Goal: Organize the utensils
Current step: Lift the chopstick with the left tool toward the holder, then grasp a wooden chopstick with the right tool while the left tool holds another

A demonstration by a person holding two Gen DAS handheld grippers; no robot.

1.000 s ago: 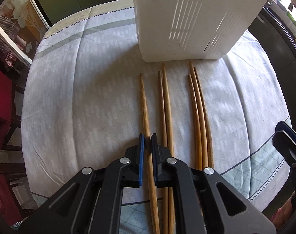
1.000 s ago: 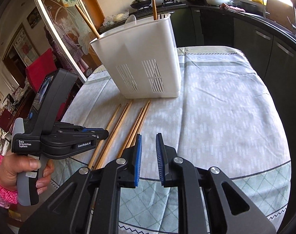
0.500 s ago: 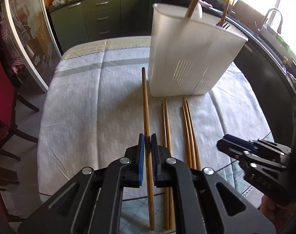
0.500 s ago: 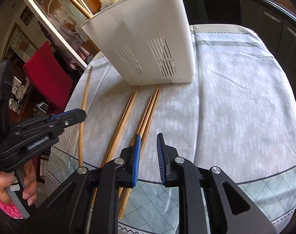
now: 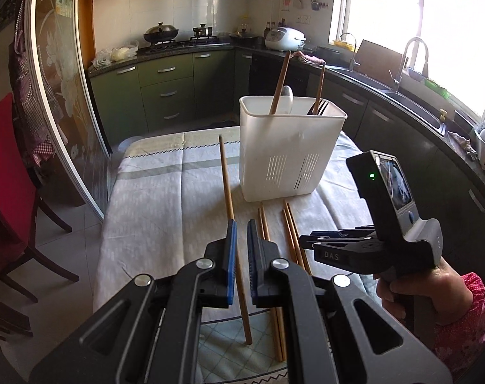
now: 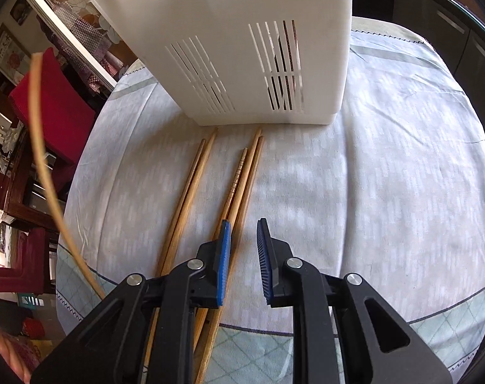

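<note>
You are holding one chopstick (image 5: 227,188) in the left gripper (image 5: 239,240), its blue pads pinched narrowly on the shaft near the middle, so a long length is sticking out ahead and a shorter length is trailing back under the jaws. The stick is lifted off the tablecloth (image 5: 165,204), and its far tip is sitting just left of the white holder (image 5: 287,156), below the rim. The holder is standing toward the far edge of the table, already carrying two chopsticks, a spoon and a fork.

Your right gripper (image 6: 244,249) is hovering over the near half of the table with its jaws parted a moderate way and nothing between them. Its left pad is riding right over the inner pair of the four chopsticks (image 6: 210,192) lying on the cloth, whose far tips are stopping just short of the holder's base.

The main risk is the tip. It is low, so swinging it across now would likely knock the holder's wall, and that tall light box could slide or tip. A grip this thin on a smooth round stick may also let it pivot or slip once it is turned upright. Watch the right gripper too: closing where it is could catch two sticks at once or roll the neighbours apart.
</note>
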